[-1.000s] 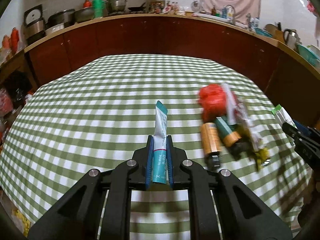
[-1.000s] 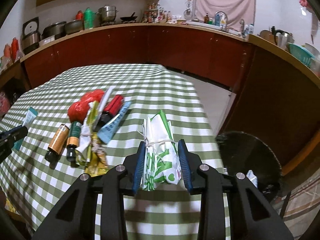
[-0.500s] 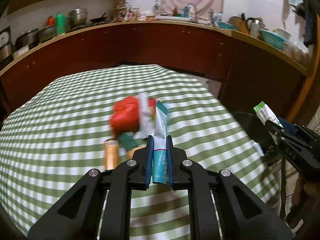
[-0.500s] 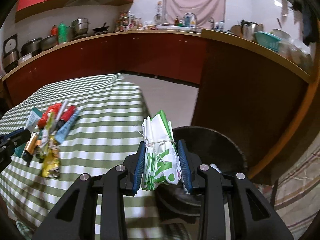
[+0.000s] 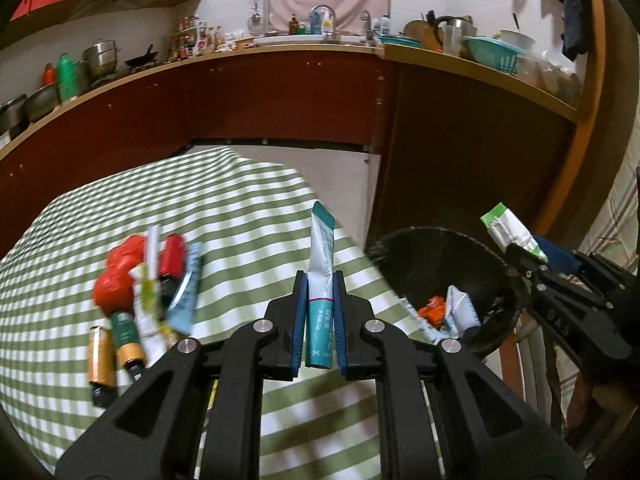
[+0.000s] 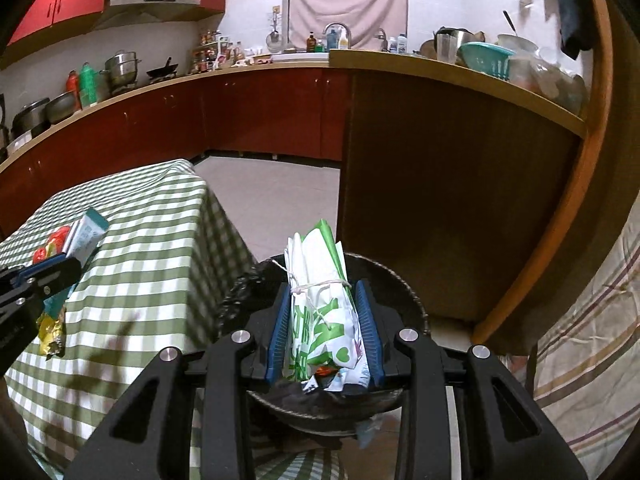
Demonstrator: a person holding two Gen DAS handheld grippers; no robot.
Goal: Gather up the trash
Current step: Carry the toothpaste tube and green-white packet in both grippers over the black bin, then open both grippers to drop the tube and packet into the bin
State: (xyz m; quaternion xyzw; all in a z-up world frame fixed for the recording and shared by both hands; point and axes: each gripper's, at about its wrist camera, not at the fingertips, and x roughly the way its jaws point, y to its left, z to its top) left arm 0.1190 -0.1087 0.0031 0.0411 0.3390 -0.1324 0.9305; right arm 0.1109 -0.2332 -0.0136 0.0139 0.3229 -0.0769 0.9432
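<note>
Both grippers have swung toward the black bin (image 5: pixel 440 264) at lower right, left gripper (image 5: pixel 319 312) jaws pinching the teal tube (image 5: pixel 320 276), right gripper (image 6: pixel 325 320) jaws pinching the tied paper bundle (image 6: pixel 320 300).

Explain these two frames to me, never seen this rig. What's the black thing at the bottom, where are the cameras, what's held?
No robot here: a person holds a two-finger gripper in each hand, and a fisheye camera on each looks forward along its fingers. The black linkage at the bottom of each picture is that gripper's own body.

Left wrist view: the left gripper is shut on a teal-and-white tube, over the green checked tablecloth. A pile of trash lies on the cloth: red plastic, small bottles, wrappers. At right is the black trash bin, with some trash inside.

Right wrist view: the right gripper is shut on a folded green-and-white paper bundle tied with string, held above the bin.

Each gripper also shows at the edge of the other's view.
</note>
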